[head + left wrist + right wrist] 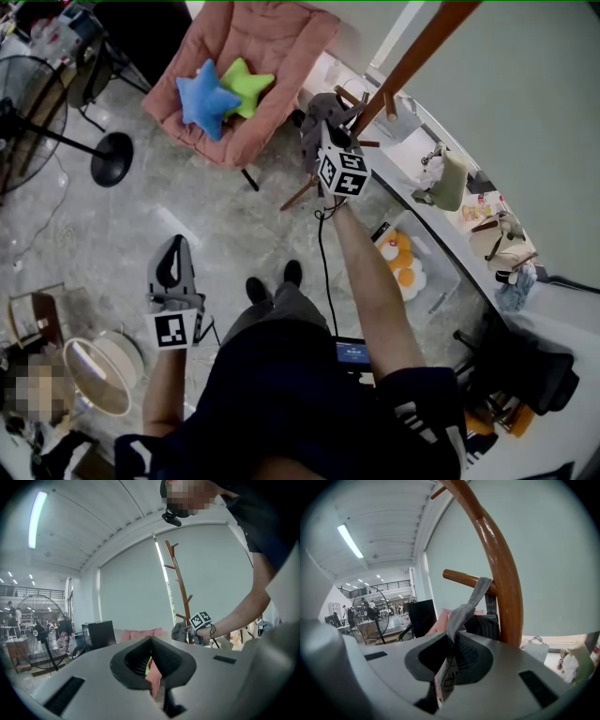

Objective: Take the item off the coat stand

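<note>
The wooden coat stand [412, 61] rises at the upper right, and a grey bag [314, 127] hangs against its lower pegs. My right gripper [325, 111] reaches up to that bag. In the right gripper view the bag's grey strap [464, 611] runs down from a peg [464, 578] on the stand [501, 564] into my right gripper [449, 658], whose jaws are shut on it; a white tag hangs below. My left gripper [172, 258] hangs low at the left, away from the stand, its jaws together with nothing held. The left gripper view shows my left gripper [152, 667] and the stand [180, 583] beyond.
A pink chair [244, 37] with a blue star cushion [206, 98] and a green one [246, 84] stands left of the stand. A big floor fan [28, 103] is at the far left. Bags sit on a white ledge [450, 178] at the right. A round basket [98, 375] lies lower left.
</note>
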